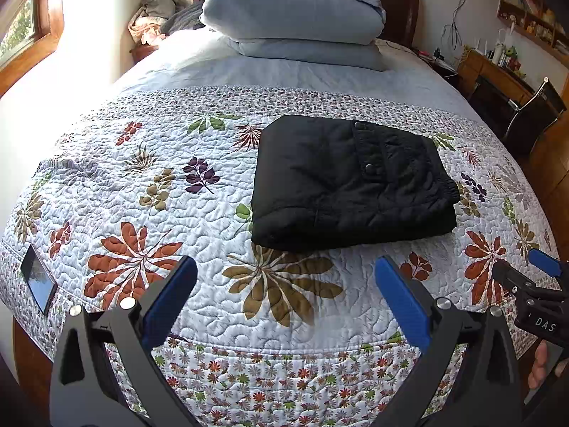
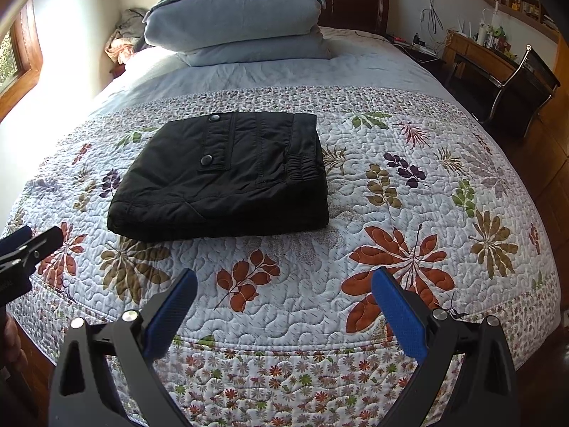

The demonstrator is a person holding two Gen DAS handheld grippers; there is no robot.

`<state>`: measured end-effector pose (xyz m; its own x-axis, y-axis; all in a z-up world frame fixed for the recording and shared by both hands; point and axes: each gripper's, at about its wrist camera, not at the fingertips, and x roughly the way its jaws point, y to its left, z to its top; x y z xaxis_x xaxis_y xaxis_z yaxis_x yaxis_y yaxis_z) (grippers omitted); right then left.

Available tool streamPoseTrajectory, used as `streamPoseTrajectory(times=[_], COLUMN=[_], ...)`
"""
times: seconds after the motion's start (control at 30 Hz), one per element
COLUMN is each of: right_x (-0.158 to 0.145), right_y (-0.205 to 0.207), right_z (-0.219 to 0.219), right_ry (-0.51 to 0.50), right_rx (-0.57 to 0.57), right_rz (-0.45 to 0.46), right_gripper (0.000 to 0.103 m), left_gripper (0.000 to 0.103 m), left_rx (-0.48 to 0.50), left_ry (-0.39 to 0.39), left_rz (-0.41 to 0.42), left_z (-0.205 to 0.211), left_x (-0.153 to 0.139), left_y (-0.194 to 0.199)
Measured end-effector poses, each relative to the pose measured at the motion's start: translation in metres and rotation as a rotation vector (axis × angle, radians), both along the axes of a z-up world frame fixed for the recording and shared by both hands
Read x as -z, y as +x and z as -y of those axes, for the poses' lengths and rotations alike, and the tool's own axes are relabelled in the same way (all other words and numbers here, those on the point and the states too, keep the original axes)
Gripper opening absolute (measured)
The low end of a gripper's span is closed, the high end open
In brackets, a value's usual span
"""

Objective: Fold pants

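Black padded pants lie folded into a thick rectangle on the floral quilt, with the elastic waistband on the right side and a snap-button pocket flap on top. The same bundle of pants shows left of centre in the right wrist view. My left gripper hangs open above the quilt, in front of the pants and apart from them. Open as well, my right gripper is held over the quilt nearer the foot edge, with nothing between its blue pads.
A folded pale blue duvet is stacked at the headboard. A phone lies on the quilt's near left edge. A desk and chair stand right of the bed. The other gripper's tip and a hand show at the right edge.
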<state>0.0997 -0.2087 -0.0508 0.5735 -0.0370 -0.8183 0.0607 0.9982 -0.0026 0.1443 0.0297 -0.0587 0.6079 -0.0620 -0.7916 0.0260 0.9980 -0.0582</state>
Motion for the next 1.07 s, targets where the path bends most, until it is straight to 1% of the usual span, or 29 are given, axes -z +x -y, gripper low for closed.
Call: streamPoseTrajectory(times=[0.33, 0.57, 0.67, 0.87, 1.07], right_x=[-0.0018, -0.0002, 0.0004, 0.0001, -0.0012], right_y=[0.0018, 0.0030, 0.0035, 0.0039, 0.0044], right_z=[0.0006, 0.0000, 0.0006, 0.0015, 0.0002], right_ry=[-0.007, -0.008, -0.011, -0.011, -0.013], right_rx=[-0.014, -0.018, -0.017, -0.016, -0.019], right_rz=[0.008, 0.002, 0.000, 0.002, 0.007], right_gripper=[0.099, 0.099, 0.099, 0.099, 0.099], left_gripper=[0.100, 0.100, 0.100, 0.100, 0.100], left_rx=[-0.007, 0.015, 0.020, 0.025, 0.006], left_ry=[-0.006, 0.008, -0.001, 0.011, -0.023], left_rz=[-0.001, 0.026, 0.030, 0.033, 0.024], left_z=[-0.0025, 0.0029, 0.0042, 0.0053, 0.0005], left_x=[0.0007, -0.0023, -0.0022, -0.0038, -0.0036], left_y=[0.0039, 0.0015, 0.0008, 0.0017, 0.0034])
